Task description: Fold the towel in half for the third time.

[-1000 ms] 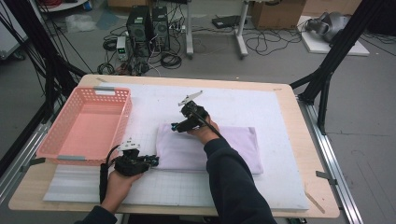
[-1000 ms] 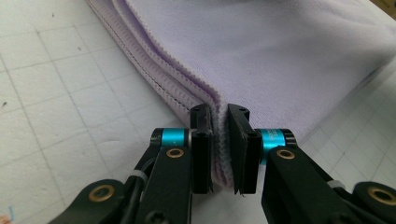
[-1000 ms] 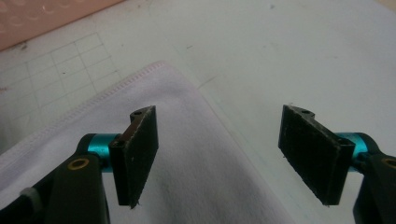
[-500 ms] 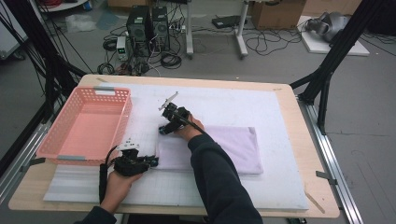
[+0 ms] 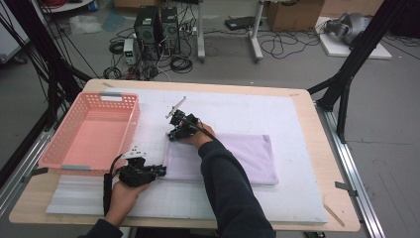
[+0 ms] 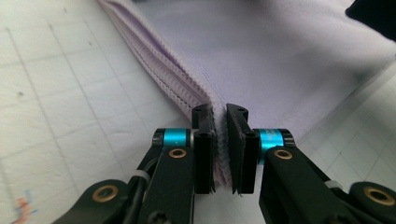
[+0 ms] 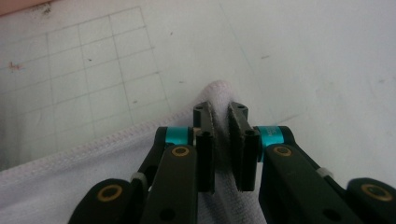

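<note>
- The folded lilac towel (image 5: 223, 157) lay flat on the white-matted surface (image 5: 277, 198), right of the pink basket (image 5: 91, 134).
- Your left gripper (image 6: 219, 140) pinched its near-left corner.
- Your right gripper (image 7: 220, 135) had shifted left since 1 second ago, its jaws just closing onto the far-left corner.

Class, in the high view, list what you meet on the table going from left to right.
Pink basket → left gripper, shut on the towel's near left corner → right gripper, shut on its far left corner → lilac towel → bare white mat.
</note>
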The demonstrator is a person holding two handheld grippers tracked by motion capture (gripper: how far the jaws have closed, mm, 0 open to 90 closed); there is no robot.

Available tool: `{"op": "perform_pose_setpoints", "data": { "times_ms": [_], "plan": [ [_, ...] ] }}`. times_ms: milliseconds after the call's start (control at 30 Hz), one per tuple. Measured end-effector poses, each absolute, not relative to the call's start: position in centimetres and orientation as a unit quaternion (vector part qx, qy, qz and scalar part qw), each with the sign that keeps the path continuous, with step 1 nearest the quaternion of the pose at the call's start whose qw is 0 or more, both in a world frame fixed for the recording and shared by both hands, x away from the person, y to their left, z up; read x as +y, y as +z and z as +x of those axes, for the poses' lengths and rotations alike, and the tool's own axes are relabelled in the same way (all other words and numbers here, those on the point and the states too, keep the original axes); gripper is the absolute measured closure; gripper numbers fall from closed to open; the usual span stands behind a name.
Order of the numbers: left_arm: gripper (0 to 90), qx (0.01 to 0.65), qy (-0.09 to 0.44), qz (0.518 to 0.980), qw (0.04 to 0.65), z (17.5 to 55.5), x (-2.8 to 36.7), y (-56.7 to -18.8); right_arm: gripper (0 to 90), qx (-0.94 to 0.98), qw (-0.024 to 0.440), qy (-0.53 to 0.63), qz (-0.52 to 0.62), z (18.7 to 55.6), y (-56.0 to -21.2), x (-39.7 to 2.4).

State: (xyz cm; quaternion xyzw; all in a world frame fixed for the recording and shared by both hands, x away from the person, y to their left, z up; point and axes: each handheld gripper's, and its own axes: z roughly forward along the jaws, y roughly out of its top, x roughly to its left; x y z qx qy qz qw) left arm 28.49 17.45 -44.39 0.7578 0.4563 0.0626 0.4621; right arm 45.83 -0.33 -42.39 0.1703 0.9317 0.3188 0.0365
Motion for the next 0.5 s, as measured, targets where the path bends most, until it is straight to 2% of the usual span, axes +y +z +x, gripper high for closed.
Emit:
{"op": "perform_pose_setpoints", "data": {
  "times_ms": [200,500],
  "plan": [
    [81.7,0.461,0.082,0.737,0.487,28.1,18.7,-43.0,82.7,0.915,0.049,0.361,0.176,45.5,-41.3,-0.3],
    [81.6,0.441,0.064,0.708,0.547,28.0,17.9,-41.7,82.7,0.895,0.060,0.405,0.179,45.0,-38.8,-2.4]
  ]
}}
